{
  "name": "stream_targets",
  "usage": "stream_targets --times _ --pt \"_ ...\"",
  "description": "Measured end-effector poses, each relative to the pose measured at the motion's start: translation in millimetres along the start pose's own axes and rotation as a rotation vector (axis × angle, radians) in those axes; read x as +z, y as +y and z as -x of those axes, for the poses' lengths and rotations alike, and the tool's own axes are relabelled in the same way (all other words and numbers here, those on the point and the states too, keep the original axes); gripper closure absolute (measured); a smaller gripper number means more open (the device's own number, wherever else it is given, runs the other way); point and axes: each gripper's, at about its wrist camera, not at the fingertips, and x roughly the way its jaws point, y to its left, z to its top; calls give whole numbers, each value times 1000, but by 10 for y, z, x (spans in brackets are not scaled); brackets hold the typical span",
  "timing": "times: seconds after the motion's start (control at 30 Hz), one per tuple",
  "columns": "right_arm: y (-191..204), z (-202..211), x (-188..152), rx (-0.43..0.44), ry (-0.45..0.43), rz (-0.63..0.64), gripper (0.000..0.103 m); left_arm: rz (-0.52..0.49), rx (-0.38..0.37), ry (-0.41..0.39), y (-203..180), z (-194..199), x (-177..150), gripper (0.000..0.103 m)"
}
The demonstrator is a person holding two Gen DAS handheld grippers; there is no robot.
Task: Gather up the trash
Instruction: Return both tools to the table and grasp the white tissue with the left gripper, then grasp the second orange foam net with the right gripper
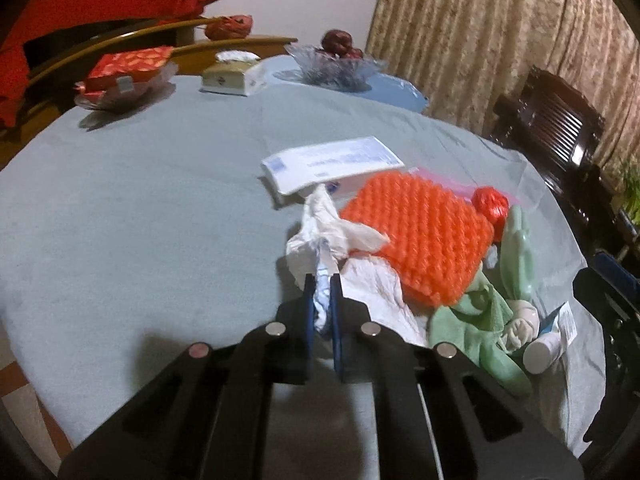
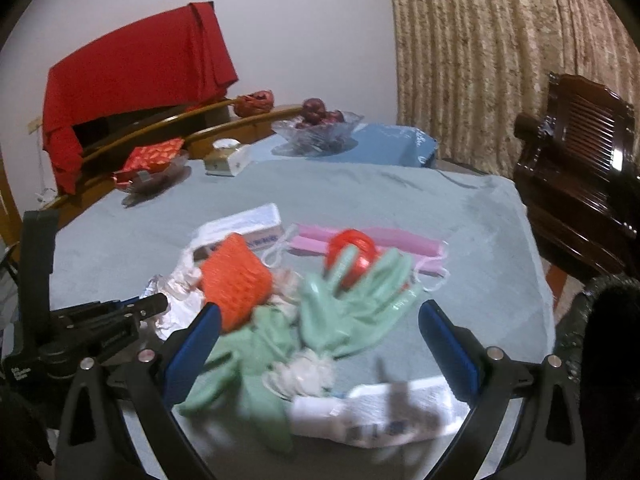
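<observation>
Desk (image 1: 140, 208): covered with a grey-blue cloth; a heap of clutter lies at its near right side.
Curtain (image 1: 500, 40): patterned beige, hanging behind the desk at the right.
Chair (image 2: 576, 184): dark wood, standing beside the desk's right edge.
Orange sponge (image 1: 420, 236): knobbly, resting on top of the heap.
Green glove (image 2: 352, 304): limp, spread across the heap's near side, partly blurred.
White packet (image 1: 332, 164): flat, printed in blue, just behind the sponge.
Pink mask (image 2: 384, 240): lying at the far side of the heap.
Crumpled tissue (image 1: 324, 236): the trash in hand, at the heap's left edge, beside the sponge.
Left gripper (image 1: 322, 296): blue pads closed tight on the tissue, which sticks up beyond the tips.
Right gripper (image 2: 320, 332): jaws spread wide over the glove, gripping nothing.
Small white bottle (image 1: 540, 354): lying on its side at the heap's near right corner.
</observation>
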Motion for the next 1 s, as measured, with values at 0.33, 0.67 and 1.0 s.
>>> stream_targets --times 0.33,0.67,1.0 --pt "140 -126 32 12 15 12 8 -11 11 28 38 -73 33 62" --pt "145 -184 44 24 12 21 9 9 35 91 99 -361 21 65" --pt "420 -324 159 89 8 68 13 53 58 37 346 -115 100 96"
